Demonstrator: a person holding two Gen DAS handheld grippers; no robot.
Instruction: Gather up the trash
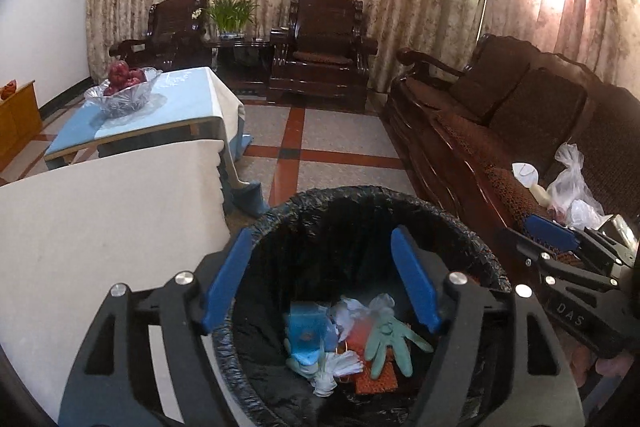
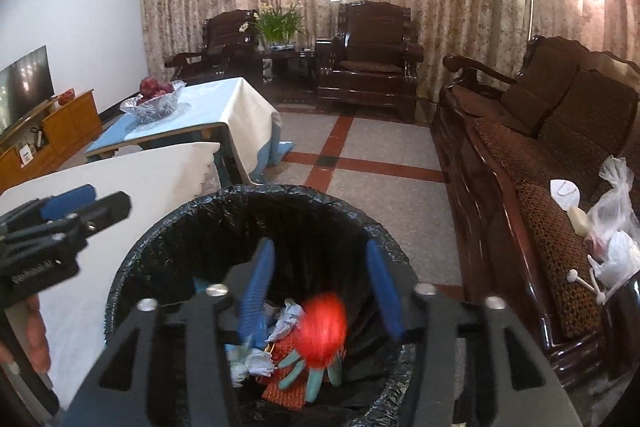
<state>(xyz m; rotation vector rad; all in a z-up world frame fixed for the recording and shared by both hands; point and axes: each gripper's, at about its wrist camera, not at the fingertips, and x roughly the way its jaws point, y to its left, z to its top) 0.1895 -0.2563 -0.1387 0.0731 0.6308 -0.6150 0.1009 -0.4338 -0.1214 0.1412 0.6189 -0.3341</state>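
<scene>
A bin with a black liner (image 1: 460,227) (image 2: 168,223) stands on the floor just in front of both grippers. In it lie a blue packet (image 1: 306,331), white tissues (image 1: 344,363), a green glove (image 1: 390,339) (image 2: 316,379) and an orange packet (image 2: 282,393). My left gripper (image 1: 320,283) hangs open over the bin with nothing between its blue pads. My right gripper (image 2: 320,287) is open over the bin too. A blurred red round thing (image 2: 322,325) shows inside the bin below its pads, touching neither. Each gripper shows at the edge of the other's view.
More litter lies on the dark wooden sofa (image 2: 500,147) at the right: a white paper piece (image 2: 564,193) and clear plastic bags (image 2: 612,207). A cloth-covered low table (image 1: 100,207) stands close on the left, with a fruit bowl (image 1: 124,91) further back. A person's hand (image 2: 34,331) shows at the left edge.
</scene>
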